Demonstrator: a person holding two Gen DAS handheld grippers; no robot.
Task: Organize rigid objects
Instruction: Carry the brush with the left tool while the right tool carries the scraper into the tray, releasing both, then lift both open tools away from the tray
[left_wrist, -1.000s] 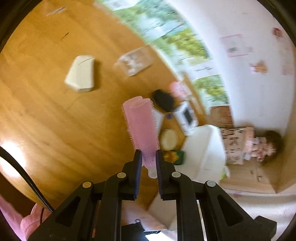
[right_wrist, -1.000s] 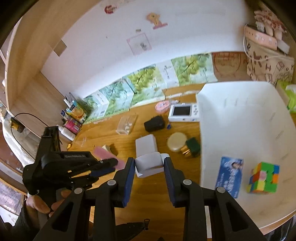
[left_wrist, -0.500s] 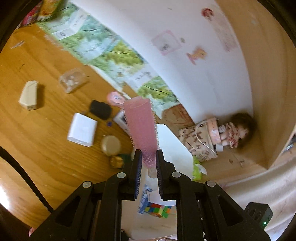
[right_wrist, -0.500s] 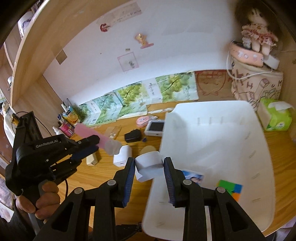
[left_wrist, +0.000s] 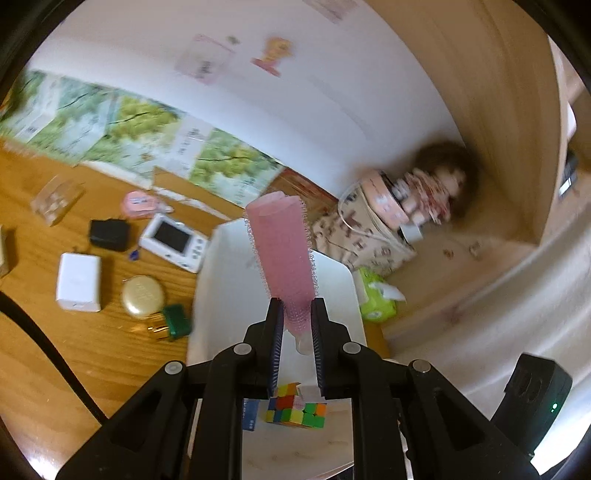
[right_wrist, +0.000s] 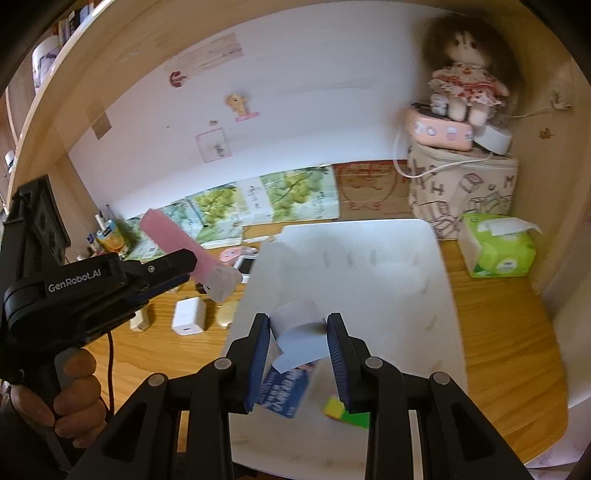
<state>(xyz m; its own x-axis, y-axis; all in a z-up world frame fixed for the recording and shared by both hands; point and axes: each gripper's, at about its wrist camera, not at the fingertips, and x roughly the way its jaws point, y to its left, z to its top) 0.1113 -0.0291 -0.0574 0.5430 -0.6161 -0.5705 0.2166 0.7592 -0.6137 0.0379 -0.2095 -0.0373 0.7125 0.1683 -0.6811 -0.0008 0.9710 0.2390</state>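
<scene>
Left wrist view shows the pink hair roller (left_wrist: 282, 254) pinched near its clear end between the fingers of the left gripper (left_wrist: 297, 326), held in the air above the near left part of the white tray (left_wrist: 221, 288). From the right wrist view, the right gripper (right_wrist: 298, 334) has its fingers closed on a white paper roll (right_wrist: 297, 326), also raised over the tray, near its left side. Already lying in the tray, by its near edge, are a colourful puzzle cube (left_wrist: 295, 408) and a blue packet (right_wrist: 286, 387), so the sorting looks partly done, with two pieces placed and two more carried over it, not yet released. Outward to the left, on the wooden desk (left_wrist: 74, 354), several things remain outside the tray: a white charger block (left_wrist: 78, 282), a round gold compact (left_wrist: 143, 296), a small green and gold item (left_wrist: 170, 325), a black adapter (left_wrist: 109, 235), a white handheld device with a screen (left_wrist: 175, 242), a pink round case (left_wrist: 138, 201) and a clear plastic box (left_wrist: 55, 199). These probably all still need moving, so well over half of the job looks left. Far right, beyond the tray, stand a green tissue pack (right_wrist: 496, 245) and a printed bag (right_wrist: 461, 192) with a doll (right_wrist: 465, 74) on top.
</scene>
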